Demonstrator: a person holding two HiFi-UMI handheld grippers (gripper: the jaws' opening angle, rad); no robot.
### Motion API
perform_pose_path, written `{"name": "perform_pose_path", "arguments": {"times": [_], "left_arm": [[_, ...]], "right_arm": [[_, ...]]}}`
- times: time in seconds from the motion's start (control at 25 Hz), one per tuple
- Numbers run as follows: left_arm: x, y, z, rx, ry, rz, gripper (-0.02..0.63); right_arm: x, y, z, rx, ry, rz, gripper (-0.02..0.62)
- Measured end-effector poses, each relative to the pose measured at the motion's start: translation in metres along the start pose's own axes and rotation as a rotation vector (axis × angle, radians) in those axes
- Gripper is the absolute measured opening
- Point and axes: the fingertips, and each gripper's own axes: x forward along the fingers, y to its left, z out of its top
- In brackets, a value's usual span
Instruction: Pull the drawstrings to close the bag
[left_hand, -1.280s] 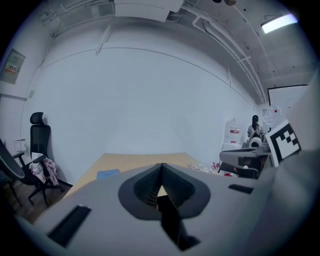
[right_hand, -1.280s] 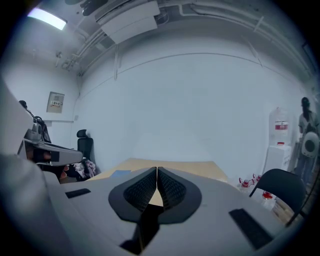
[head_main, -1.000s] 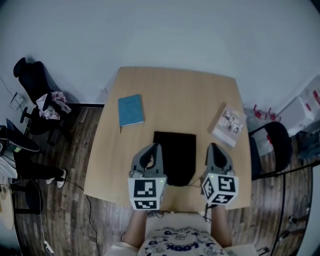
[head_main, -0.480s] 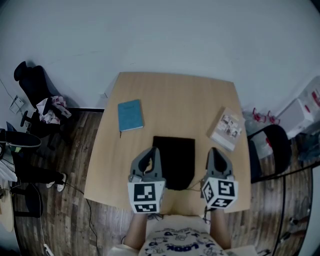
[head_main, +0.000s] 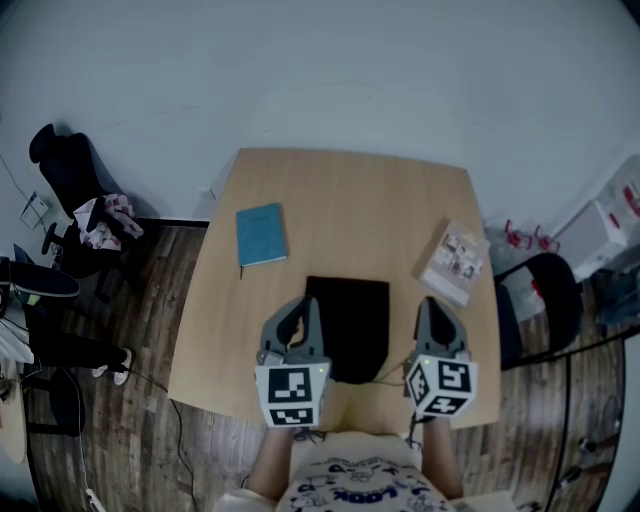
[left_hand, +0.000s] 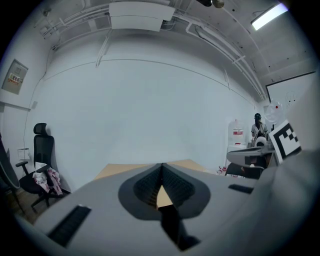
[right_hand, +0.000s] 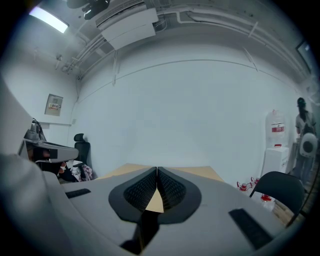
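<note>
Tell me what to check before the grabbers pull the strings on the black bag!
1. Black bag lies flat on the table, between the two grippers: ok.
2. Left gripper open, ready to take a string: not ok. Its fingers are shut, with nothing seen between them.
3. Right gripper open, ready to take a string: not ok. Its fingers are shut too, and look empty.
4. Drawstrings found: cannot tell. They are too thin to make out in the head view.
5. Blue notebook and the book out of the way: ok. Both lie apart from the bag.
</note>
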Motion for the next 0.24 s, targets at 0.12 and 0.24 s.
{"name": "perform_pose_path", "arguments": {"times": [0.12, 0.24], "left_arm": [[-0.0004, -0.0001, 0.0003, -0.003, 0.002, 0.001, 0.003], [-0.001, -0.0007, 0.0005, -0.004, 0.001, 0.001, 0.003]], "right_arm": [[-0.0001, -0.0009, 0.0007, -0.002, 0.001, -0.002, 0.005], [-0.0001, -0.0007, 0.0016, -0.005, 0.002, 0.001, 0.005]]}}
